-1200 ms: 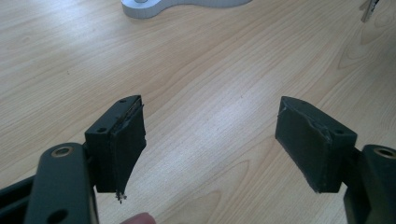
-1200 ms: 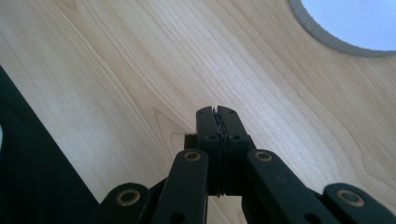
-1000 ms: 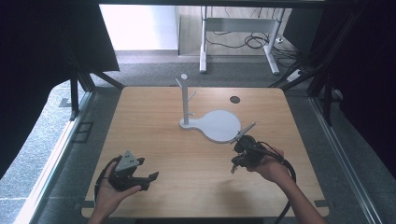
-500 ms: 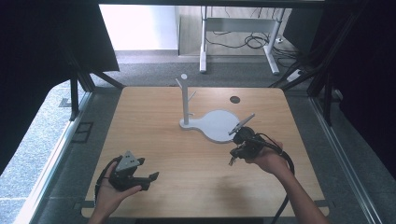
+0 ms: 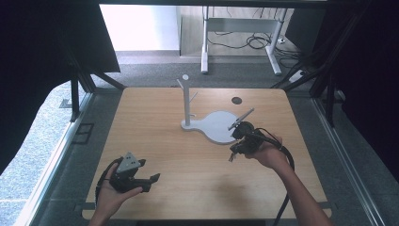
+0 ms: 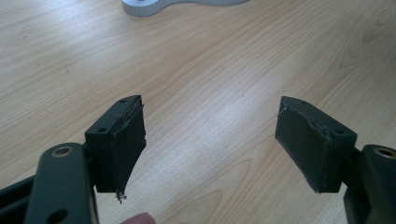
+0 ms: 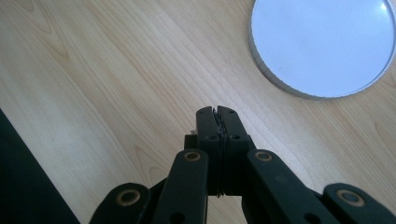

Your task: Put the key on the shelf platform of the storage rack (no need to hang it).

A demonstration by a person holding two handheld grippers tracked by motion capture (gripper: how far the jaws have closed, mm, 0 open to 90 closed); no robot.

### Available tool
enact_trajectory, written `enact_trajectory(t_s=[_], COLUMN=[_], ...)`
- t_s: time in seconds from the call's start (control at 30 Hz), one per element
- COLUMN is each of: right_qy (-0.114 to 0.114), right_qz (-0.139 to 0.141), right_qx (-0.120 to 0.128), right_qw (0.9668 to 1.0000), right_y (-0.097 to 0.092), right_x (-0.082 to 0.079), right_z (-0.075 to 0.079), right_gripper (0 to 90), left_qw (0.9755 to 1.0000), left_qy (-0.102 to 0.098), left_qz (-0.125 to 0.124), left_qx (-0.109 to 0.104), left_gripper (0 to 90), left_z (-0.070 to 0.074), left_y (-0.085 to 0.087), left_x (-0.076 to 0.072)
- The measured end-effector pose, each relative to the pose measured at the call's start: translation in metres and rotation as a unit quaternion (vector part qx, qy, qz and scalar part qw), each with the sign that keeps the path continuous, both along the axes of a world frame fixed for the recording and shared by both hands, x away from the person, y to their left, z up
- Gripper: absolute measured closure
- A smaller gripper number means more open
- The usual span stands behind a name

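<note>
While pressed closed, right tool (image 7: pixel 218 114), beside white base (image 7: pixel 322 46)

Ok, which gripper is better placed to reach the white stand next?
Right. The right gripper sits beside the white stand, by its round base, though its jaws are shut. The left gripper is open but well back near the table's front edge.

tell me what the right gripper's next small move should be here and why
Probably open the right gripper before moving closer. Its jaws are pressed together with nothing between them, and it hangs over bare wood just short of the white stand base, whose round rim lies ahead. Shut jaws cannot take hold of anything. The left gripper is already wide open, back over the table.
</note>
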State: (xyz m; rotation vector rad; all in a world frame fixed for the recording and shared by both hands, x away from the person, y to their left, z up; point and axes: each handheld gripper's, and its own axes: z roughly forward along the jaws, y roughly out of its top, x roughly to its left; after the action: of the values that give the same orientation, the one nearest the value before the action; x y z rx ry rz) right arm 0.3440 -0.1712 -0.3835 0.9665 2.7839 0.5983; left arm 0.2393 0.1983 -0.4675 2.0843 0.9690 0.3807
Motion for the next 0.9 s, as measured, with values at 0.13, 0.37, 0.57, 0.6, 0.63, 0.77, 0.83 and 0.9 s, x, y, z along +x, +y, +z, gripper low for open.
enact_trajectory(t_s=[0.13,0.37,0.57,0.6,0.63,0.77,0.83,0.9], right_qy=[0.002,0.006,0.007,0.008,0.008,0.008,0.01,0.009], right_qz=[0.001,-0.003,-0.007,-0.008,-0.009,-0.013,-0.015,-0.015], right_qx=[-0.001,-0.005,-0.004,-0.003,-0.004,-0.004,-0.001,-0.001], right_qw=[1.0,1.0,0.9999,0.9999,0.9999,0.9999,0.9998,0.9998], right_y=[0.003,0.007,0.009,0.009,0.009,0.01,0.01,0.01], right_x=[0.004,0.013,0.02,0.022,0.023,0.028,0.031,0.033], right_z=[0.0,-0.003,-0.002,-0.002,-0.002,-0.002,-0.002,-0.002], right_gripper=[88.7,88.7,88.7,88.7,88.7,88.7,88.7,88.7], left_qw=[1.0,1.0,1.0,1.0,1.0,1.0,1.0,1.0], left_qy=[0.0,-0.002,-0.002,-0.002,-0.002,-0.002,-0.002,-0.002], left_qz=[0.0,0.001,0.002,0.002,0.003,0.004,0.004,0.004], left_qx=[0.0,0.0,-0.001,-0.001,-0.002,-0.002,-0.003,-0.002], left_gripper=[24.5,24.5,24.4,24.5,24.5,24.5,24.5,24.5], left_z=[0.0,0.001,0.001,0.001,0.001,0.001,0.002,0.002], left_y=[0.0,0.002,0.002,0.002,0.002,0.003,0.003,0.003], left_x=[0.0,0.0,0.0,0.0,0.0,0.0,0.0,0.0])
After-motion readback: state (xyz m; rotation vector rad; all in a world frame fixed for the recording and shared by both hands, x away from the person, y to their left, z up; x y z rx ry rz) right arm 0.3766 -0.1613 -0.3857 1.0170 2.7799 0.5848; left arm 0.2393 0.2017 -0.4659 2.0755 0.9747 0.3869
